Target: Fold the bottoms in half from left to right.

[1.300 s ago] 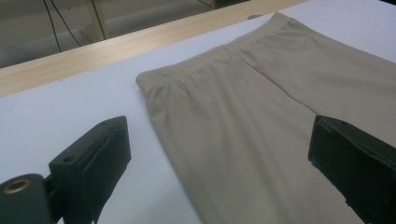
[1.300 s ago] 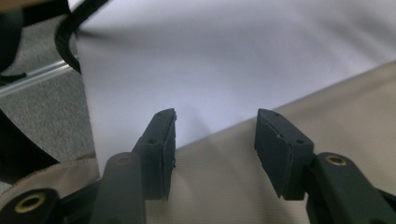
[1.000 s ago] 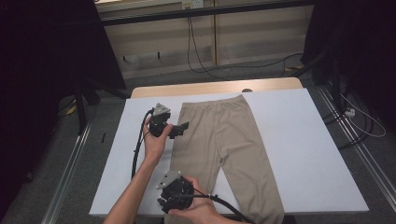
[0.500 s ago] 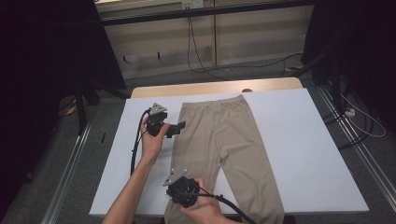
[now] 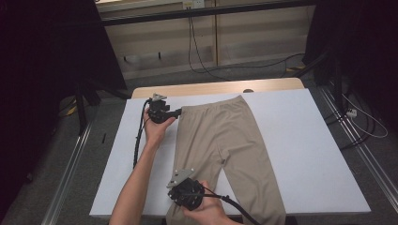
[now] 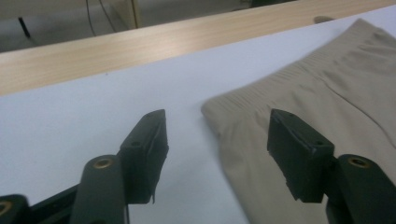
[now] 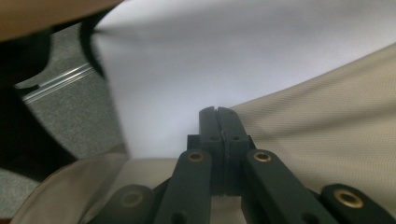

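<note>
On the white table (image 5: 300,140), left gripper (image 5: 176,112) jaws wide at trousers' (image 5: 225,136) waistband; right gripper (image 7: 218,114) jaws pressed together.

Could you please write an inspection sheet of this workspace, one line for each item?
Surface: white table top, flat, over a wooden table edge.
Job's things: beige trousers lying flat, waistband at the far side, both legs reaching over the near edge.
Clutter: nothing seen on the white top.
Grippers: left gripper open, jaws on either side of the waistband corner; right gripper shut at the edge of the left trouser leg; whether it pinches cloth cannot be told.
Cables: a black cable trails from the left gripper; more cables lie on the floor.
Surroundings: grey floor, dark curtains, wooden panels behind.
</note>
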The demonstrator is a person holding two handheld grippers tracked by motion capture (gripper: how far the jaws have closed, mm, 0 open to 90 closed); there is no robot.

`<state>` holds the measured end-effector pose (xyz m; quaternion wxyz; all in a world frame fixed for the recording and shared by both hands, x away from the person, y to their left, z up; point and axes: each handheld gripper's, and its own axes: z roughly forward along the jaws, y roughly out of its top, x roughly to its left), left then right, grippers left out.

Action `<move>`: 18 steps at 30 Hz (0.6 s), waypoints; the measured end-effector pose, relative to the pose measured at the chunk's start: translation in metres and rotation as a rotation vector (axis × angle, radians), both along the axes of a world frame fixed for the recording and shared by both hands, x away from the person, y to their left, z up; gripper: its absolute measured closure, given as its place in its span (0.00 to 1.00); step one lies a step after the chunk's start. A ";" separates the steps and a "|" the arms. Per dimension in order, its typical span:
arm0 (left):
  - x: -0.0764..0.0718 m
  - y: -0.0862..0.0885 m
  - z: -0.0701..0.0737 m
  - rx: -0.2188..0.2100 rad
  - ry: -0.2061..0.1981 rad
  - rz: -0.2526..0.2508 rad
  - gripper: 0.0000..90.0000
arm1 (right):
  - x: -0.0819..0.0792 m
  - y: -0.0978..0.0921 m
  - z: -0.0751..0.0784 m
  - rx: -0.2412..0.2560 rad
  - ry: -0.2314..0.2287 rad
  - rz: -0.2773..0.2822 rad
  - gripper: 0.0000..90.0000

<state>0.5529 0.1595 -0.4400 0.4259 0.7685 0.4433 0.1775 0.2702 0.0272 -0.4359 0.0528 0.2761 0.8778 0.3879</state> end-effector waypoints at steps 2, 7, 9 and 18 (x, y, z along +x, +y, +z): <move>0.007 -0.002 -0.006 0.005 0.034 0.015 0.53 | -0.004 -0.003 0.002 0.002 -0.005 0.010 1.00; 0.020 -0.003 -0.016 -0.043 0.097 0.001 0.63 | -0.008 -0.007 0.006 0.014 -0.004 0.021 1.00; 0.022 -0.007 -0.016 -0.034 0.102 0.006 0.69 | -0.007 -0.009 0.004 0.015 0.004 0.020 1.00; 0.026 -0.012 -0.023 -0.053 0.163 0.020 0.80 | -0.005 -0.013 0.003 0.044 0.014 0.018 1.00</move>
